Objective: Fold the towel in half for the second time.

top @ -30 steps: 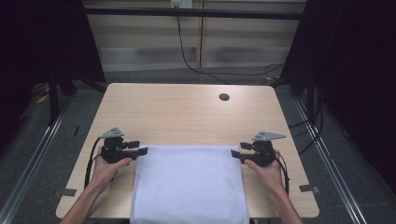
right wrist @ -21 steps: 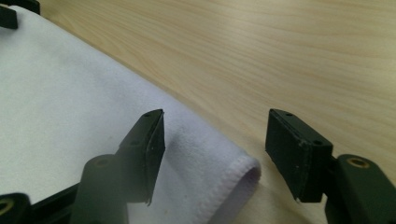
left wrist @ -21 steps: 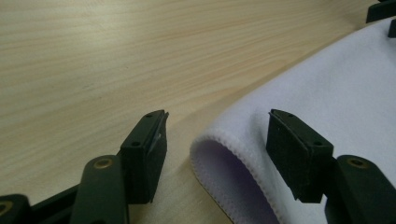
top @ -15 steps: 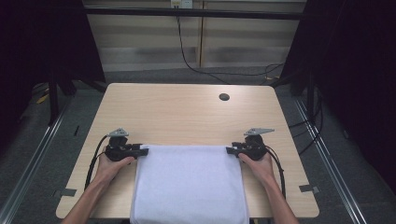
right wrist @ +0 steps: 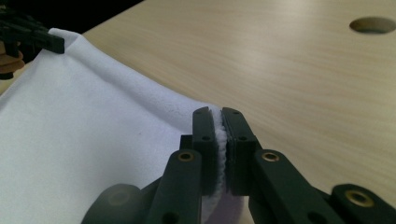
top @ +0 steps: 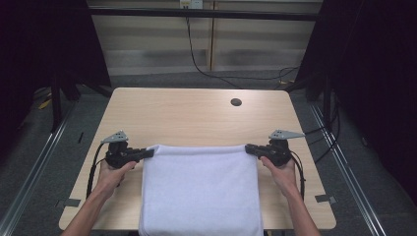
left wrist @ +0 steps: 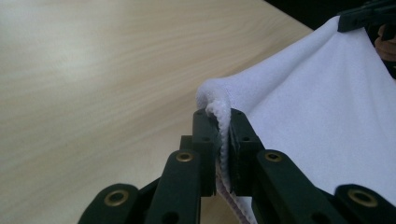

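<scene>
Towel [top: 200, 189] lies on your worktop [top: 196, 118], far edge stretched crosswise; left hand-held gripper [top: 147, 154] and right hand-held gripper [top: 250, 148] have just been closing, each now clamping a far corner; neither nearer.

Wooden table [top: 196, 123], round hole [top: 236, 102] near far right corner; black cable [top: 199, 59] behind.

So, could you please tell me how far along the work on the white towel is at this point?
Done: the left tool and right tool have just closed, each pinching a far corner of the white terry towel. In hand: that far edge is stretched between them, slightly raised off the light wooden table. Left: probably the fold itself; the towel lies spread in one layer, its near end hanging over the table's edge.
</scene>
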Demonstrator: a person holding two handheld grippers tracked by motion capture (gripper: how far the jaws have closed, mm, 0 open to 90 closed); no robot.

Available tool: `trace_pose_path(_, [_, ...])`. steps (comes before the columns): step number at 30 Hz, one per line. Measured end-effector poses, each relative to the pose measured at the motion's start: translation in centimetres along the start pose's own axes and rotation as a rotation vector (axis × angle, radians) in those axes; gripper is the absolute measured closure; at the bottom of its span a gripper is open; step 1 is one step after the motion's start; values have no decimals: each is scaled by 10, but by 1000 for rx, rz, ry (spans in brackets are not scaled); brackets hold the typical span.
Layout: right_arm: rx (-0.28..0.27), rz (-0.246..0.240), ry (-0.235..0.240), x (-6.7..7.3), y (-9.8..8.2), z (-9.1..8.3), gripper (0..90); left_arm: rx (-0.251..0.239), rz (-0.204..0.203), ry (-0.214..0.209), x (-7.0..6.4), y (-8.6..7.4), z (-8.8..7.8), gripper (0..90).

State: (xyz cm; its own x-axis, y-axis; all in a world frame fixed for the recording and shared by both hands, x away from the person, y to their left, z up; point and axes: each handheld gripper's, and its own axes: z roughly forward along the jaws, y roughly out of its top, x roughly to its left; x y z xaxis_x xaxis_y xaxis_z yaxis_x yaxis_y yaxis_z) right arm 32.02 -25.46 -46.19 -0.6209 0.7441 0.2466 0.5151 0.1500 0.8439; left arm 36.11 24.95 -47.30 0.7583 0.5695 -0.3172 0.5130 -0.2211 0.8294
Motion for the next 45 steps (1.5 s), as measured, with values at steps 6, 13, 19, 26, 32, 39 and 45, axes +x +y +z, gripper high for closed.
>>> trace_pose_path(6, [-40,-25,-18,2,23,-11,854,-48,39,14,-5,26,-6,838])
trace_pose_path(13, [-71,-46,-42,-2,51,-16,854,-91,43,46,0,54,-9,838])
trace_pose_path(19, [-94,-47,-63,-11,74,-15,856,-128,47,65,6,81,-7,837])
trace_pose_path(26, [-103,-29,-74,-22,83,-10,856,-127,46,78,9,89,0,836])
trace_pose_path(32, [-98,-46,-61,-17,76,-12,855,-114,65,72,6,77,-5,832])
trace_pose_path(39, [-82,-76,-34,-2,58,-26,855,-124,75,39,-8,54,-15,827])
trace_pose_path(45, [-76,-110,-5,18,39,-41,854,-130,88,9,-23,35,-31,829])
